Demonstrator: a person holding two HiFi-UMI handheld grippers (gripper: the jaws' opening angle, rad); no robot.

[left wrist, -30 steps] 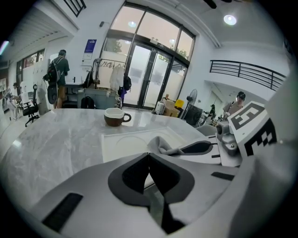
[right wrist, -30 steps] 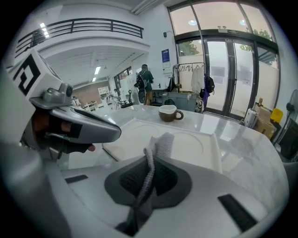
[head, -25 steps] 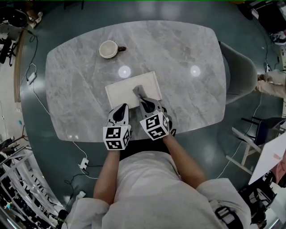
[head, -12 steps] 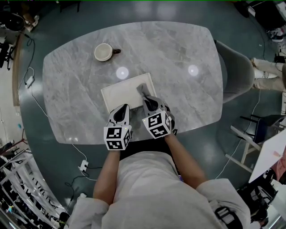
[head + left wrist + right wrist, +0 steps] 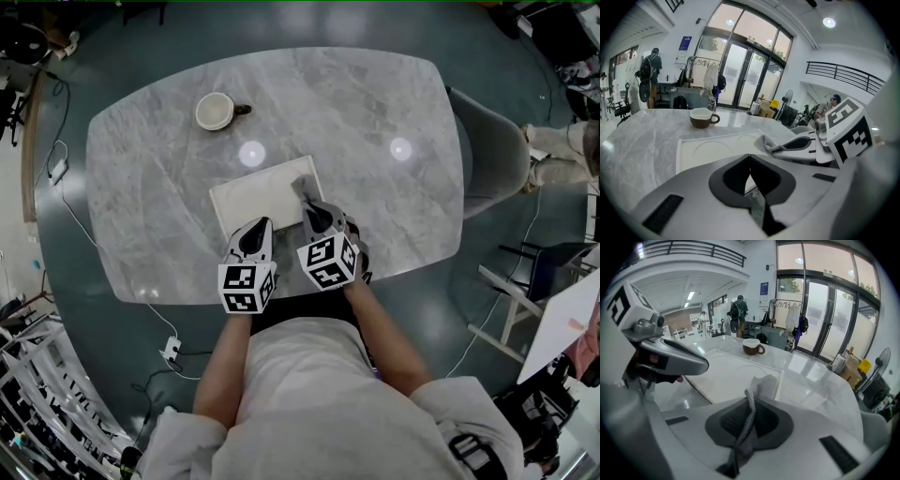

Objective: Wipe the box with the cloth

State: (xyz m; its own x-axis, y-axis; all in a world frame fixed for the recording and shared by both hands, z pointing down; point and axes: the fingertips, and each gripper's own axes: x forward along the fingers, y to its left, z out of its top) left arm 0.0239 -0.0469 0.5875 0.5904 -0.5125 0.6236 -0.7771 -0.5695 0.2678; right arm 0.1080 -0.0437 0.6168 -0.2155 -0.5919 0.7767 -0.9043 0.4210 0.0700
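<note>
A flat white box (image 5: 258,197) lies on the marble table (image 5: 375,197), near its front edge. A grey cloth (image 5: 304,187) rests on the box's right end, and my right gripper (image 5: 316,216) is shut on it. In the right gripper view the cloth (image 5: 764,385) runs up between the jaws and drapes onto the box (image 5: 731,376). My left gripper (image 5: 256,232) is shut with nothing between its tips, at the box's near edge. Its own view shows the box (image 5: 708,150) just beyond the closed tips (image 5: 749,158), with the right gripper (image 5: 806,143) and cloth (image 5: 766,143) beside it.
A cup (image 5: 215,111) stands at the table's far left, well behind the box. A grey chair (image 5: 497,159) sits against the table's right side. Cables (image 5: 66,178) run across the floor on the left. People stand far off in the room.
My right gripper has dragged the cloth rightward across the box top, from near its middle to its right end. The left gripper has stayed at the near edge.
</note>
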